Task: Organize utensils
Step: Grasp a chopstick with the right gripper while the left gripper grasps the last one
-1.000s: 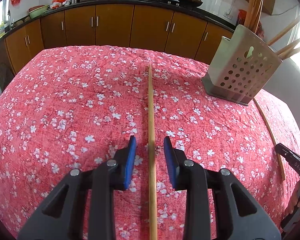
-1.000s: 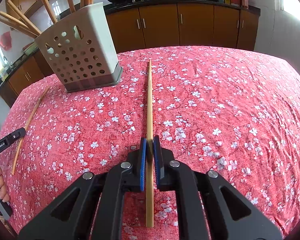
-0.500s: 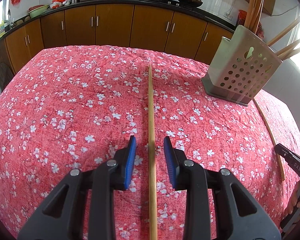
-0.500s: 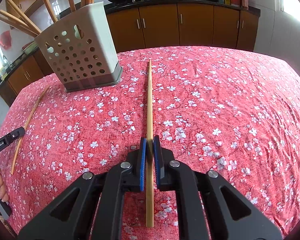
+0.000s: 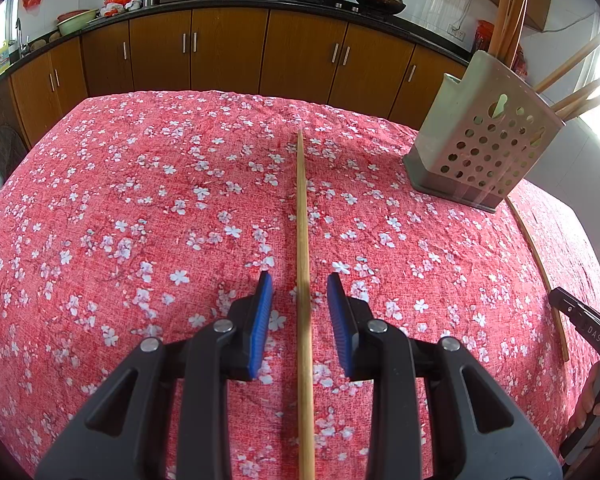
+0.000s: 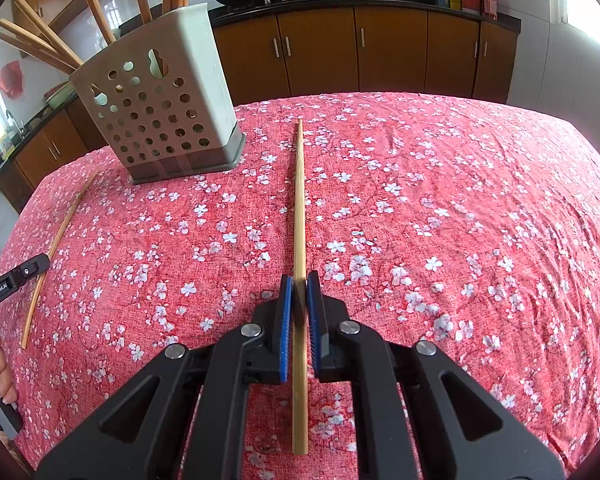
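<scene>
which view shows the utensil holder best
The right wrist view: the utensil holder sits near and whole, its perforated front and the wooden utensils standing in it plain. The left wrist view shows the holder at its right edge, utensils partly cut off.

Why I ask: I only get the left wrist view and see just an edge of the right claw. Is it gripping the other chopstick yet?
Observer: Yes. The right claw is shut on its chopstick, with a pad pressed against each side.
Operator: Where along the stick is it pinched?
Observer: Toward the near end. Most of the length sticks out ahead, with a short tail behind.
Operator: Does that stick touch the holder?
Observer: No. The holder stands ahead and to the left of it, with bare cloth between them.
</scene>
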Motion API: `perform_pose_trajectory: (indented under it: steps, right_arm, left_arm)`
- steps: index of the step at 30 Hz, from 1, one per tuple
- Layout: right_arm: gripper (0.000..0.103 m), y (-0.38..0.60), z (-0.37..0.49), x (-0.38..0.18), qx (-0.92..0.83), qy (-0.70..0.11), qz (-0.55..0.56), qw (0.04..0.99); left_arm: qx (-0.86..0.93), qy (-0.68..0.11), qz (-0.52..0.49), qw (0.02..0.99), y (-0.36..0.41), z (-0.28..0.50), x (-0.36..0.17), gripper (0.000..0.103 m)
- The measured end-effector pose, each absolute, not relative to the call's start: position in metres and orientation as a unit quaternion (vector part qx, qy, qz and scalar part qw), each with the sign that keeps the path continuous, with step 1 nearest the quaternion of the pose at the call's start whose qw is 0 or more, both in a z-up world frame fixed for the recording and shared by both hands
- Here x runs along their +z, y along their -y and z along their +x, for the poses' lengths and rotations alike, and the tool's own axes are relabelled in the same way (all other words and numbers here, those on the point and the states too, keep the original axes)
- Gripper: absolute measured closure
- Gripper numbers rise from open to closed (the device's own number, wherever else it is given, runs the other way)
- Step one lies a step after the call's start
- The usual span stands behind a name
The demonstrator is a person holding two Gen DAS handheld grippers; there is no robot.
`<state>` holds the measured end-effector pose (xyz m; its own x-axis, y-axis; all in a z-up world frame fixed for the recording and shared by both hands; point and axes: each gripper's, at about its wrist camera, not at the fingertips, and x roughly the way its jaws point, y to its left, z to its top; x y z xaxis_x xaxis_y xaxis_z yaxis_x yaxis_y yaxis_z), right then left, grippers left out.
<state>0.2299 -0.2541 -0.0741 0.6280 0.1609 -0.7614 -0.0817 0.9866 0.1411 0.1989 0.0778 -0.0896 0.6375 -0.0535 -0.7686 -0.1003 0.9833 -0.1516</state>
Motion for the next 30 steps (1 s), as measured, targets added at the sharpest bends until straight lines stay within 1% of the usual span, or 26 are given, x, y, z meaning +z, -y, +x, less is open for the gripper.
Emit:
perform_pose_trajectory:
  steps: [22, 30]
  right_arm:
    - [0.094, 0.254, 0.23, -0.074, 0.067, -0.426, 0.047, 0.901]
    - [0.094, 0.251, 0.23, -0.074, 0.061, -0.425, 0.032, 0.902]
  left_arm:
    - [0.012, -0.427, -0.092, 0.899, -0.081, 0.199, -0.09, 0.073]
    - [0.026, -0.435, -0.048, 0.899, -0.066, 0.202, -0.088, 0.073]
